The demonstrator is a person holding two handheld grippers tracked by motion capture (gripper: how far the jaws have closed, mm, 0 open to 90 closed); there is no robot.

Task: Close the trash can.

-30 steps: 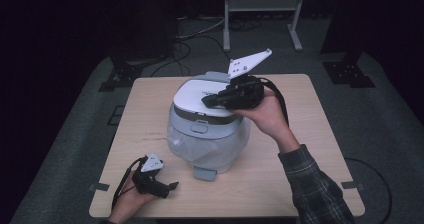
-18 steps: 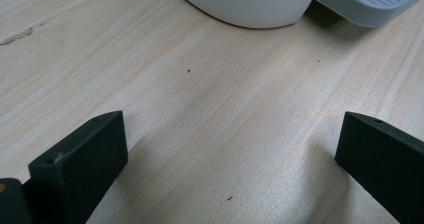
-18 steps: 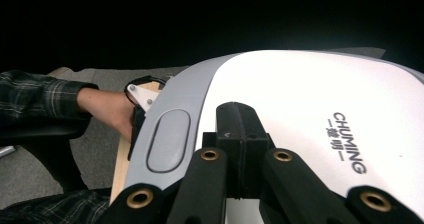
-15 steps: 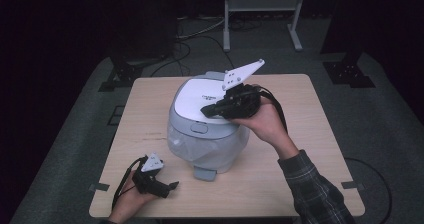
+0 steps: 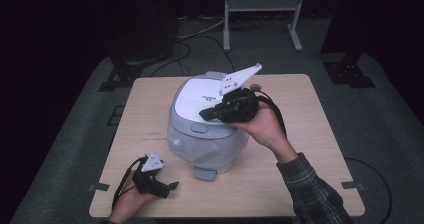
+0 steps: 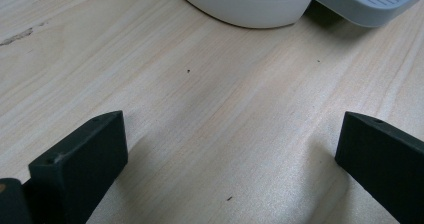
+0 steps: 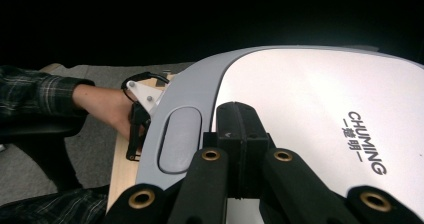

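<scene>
A white and grey rice cooker [image 5: 207,134] stands mid-table with its lid [image 5: 197,101] down. My right gripper [image 5: 204,115] lies across the lid, pointing left toward the front latch button [image 5: 198,129]. Its jaws are shut together with nothing between them. In the right gripper view the shut right gripper [image 7: 240,129] sits low over the white lid panel [image 7: 310,104], beside the grey button [image 7: 179,139]; I cannot tell whether it touches. My left gripper [image 5: 172,186] rests on the table at the front left. The left gripper [image 6: 230,134] is open over bare wood.
The wooden table [image 5: 300,134] has free room to the right and behind the cooker. A grey tab [image 5: 205,173] juts from the cooker's front base, also seen as a ribbed grey tab [image 6: 365,1] beside the cooker base [image 6: 250,4]. A metal stand [image 5: 260,14] is on the floor beyond.
My right gripper has shifted slightly forward and down over the lid, and its top plate has tilted lower. The left gripper has stayed in place.
</scene>
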